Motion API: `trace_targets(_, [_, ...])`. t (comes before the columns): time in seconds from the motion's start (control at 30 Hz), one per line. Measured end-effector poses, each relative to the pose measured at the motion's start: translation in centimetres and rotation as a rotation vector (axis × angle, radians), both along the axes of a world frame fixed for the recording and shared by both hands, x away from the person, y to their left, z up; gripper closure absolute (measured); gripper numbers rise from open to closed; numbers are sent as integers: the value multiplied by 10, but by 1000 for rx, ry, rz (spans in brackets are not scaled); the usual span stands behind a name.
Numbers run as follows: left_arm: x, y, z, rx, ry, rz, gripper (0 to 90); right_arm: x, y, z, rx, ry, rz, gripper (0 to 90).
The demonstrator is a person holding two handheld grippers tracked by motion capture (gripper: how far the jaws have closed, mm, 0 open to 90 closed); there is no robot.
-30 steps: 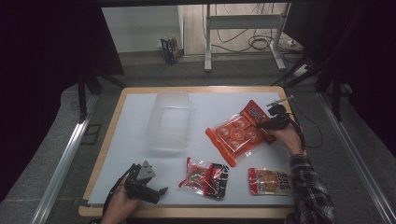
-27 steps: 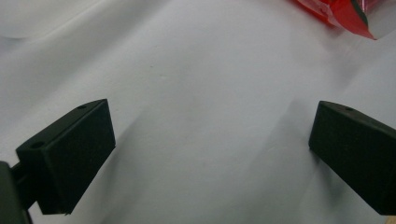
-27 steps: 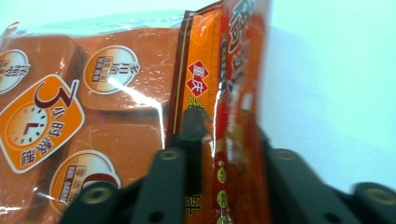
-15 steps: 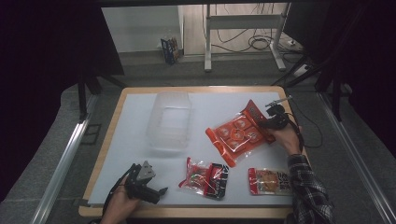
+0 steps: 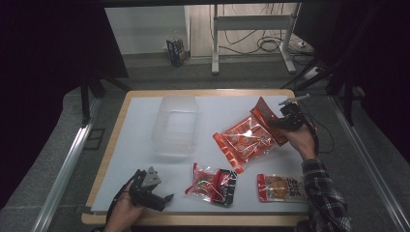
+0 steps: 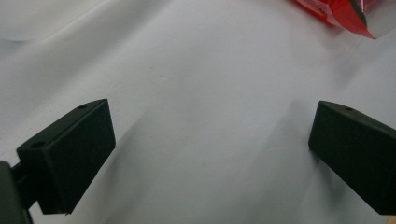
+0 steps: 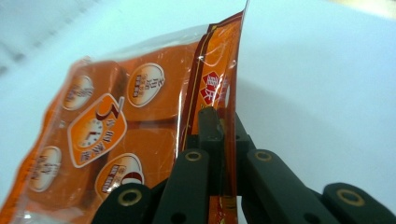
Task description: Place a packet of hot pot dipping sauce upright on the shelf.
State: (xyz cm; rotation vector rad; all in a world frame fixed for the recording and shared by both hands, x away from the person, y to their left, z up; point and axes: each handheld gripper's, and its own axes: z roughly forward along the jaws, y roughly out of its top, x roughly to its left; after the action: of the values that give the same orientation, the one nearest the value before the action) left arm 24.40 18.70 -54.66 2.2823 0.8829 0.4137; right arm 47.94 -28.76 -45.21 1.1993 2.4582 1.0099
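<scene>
The high view looks forward and down from above the person's side, taking in the whole tabletop (image 5: 145, 140) from well off. The left gripper view rides low over the white surface, looking along its tongs (image 6: 210, 154) from very near, with a red packet corner (image 6: 341, 11) at 1 o'clock. The right gripper view sits close behind its tongs (image 7: 223, 135) and faces the orange snack bag (image 7: 116, 140) at 10 o'clock. The high view shares that bag (image 5: 249, 137) at 3 o'clock and the left tongs (image 5: 162, 199) at 7 o'clock.

The right hand-held gripper (image 5: 282, 121) has just closed on the large orange packet's (image 5: 246, 139) edge, tilting that end off the table.
</scene>
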Motion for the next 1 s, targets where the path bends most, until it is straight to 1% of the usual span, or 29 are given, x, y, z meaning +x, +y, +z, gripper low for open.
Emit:
trace_targets(0.1, [0,0,0,1,-2,0,6,-4,2,11,14,-17,9,888])
trace_targets(0.23, [0,0,0,4,-4,-1,7,-8,5,24,43,-28,15,888])
trace_targets(0.27, [0,0,0,4,-4,-1,7,-8,5,24,43,-28,15,888])
trace_targets(0.3, [0,0,0,5,-5,-2,7,-10,7,30,54,-33,20,888])
trace_targets(0.43, [-1,-1,0,8,-7,-3,7,-14,12,43,74,-43,29,888])
trace_targets(0.47, [-1,-1,0,8,-7,-3,7,-14,12,43,74,-43,29,888])
trace_targets(0.5, [-1,-1,1,9,-7,-4,7,-17,16,50,74,-52,40,888])
trace_targets(0.63, [-1,-1,1,9,-8,-4,7,-22,25,63,65,-69,66,888])
trace_targets(0.67, [-1,-1,1,9,-8,-4,7,-22,25,63,65,-69,66,888])
trace_targets(0.7, [-1,-1,1,9,-9,-4,7,-24,30,69,74,-72,78,888])
trace_targets(0.77, [-1,-1,1,10,-9,-5,7,-26,35,76,85,-71,87,888])
trace_targets(0.8, [-1,-1,1,10,-9,-5,7,-26,35,76,85,-71,87,888])
trace_targets(0.83, [-1,-1,1,10,-10,-6,7,-28,40,81,94,-70,99,889])
trace_targets(0.87, [-1,-1,1,10,-10,-6,7,-28,40,81,94,-70,99,889])
trace_targets(0.9, [-1,-1,1,13,-10,-7,7,-31,47,87,109,-68,114,889])
trace_targets(0.97, [-1,-1,1,14,-11,-7,7,-33,52,92,121,-63,132,889])
trace_targets(1.0, [-1,-1,1,14,-11,-7,7,-33,52,92,121,-63,132,889])
